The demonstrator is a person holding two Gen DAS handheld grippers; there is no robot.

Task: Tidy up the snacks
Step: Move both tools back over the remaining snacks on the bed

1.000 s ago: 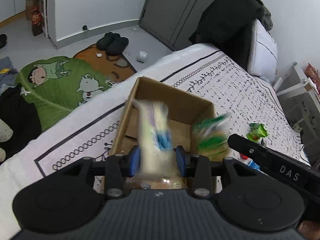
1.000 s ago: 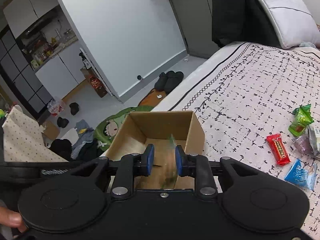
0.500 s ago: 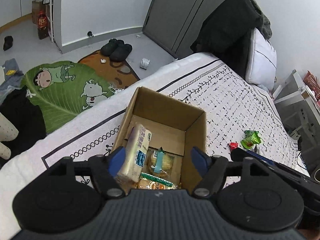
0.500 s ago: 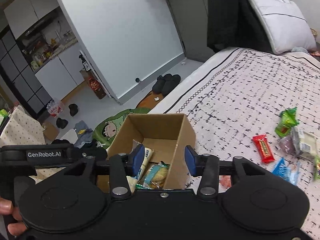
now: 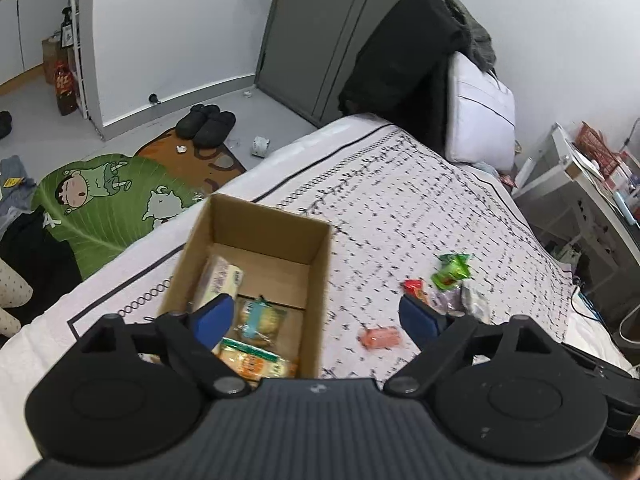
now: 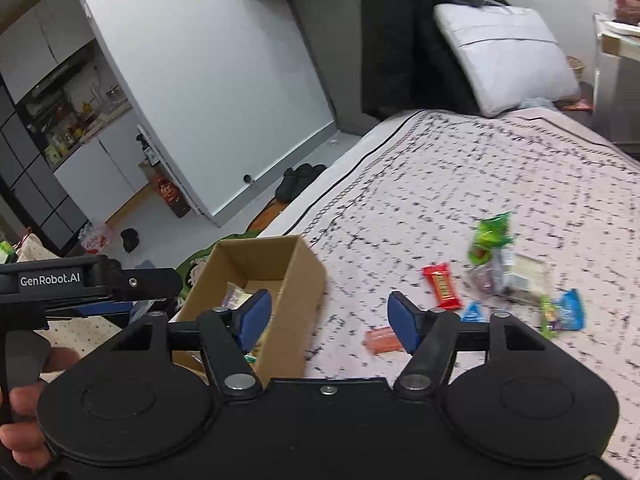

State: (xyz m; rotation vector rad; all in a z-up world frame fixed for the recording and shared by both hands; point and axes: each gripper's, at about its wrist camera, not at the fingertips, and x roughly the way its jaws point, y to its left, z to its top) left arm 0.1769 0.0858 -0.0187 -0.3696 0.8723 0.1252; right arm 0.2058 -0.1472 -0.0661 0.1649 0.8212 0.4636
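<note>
An open cardboard box (image 5: 320, 248) (image 6: 296, 280) sits on the patterned bedspread (image 5: 420, 208) and holds several wrapped snacks (image 5: 248, 344). Loose snacks lie to its right: a pink packet (image 5: 380, 337) (image 6: 382, 340), a red bar (image 6: 442, 285), a green packet (image 5: 450, 270) (image 6: 490, 236), a clear pouch (image 6: 516, 276) and blue packets (image 6: 568, 310). My left gripper (image 5: 314, 316) hangs above the box's right wall, jaws opening, nothing between them. My right gripper (image 6: 330, 320) is beside the box over the bedspread, jaws opening and empty.
A white pillow (image 5: 478, 120) and dark clothes (image 5: 400, 64) stand at the bed's head. A green cartoon rug (image 5: 104, 208) and black slippers (image 5: 206, 124) lie on the floor left of the bed. A white shelf unit (image 5: 580, 184) stands at the right. A person's hand (image 6: 24, 420) holds the left gripper.
Both grippers let go of snacks, which now lie in the box, and opened wide. Both rose and drew back to the right, bringing the loose snacks into view.
</note>
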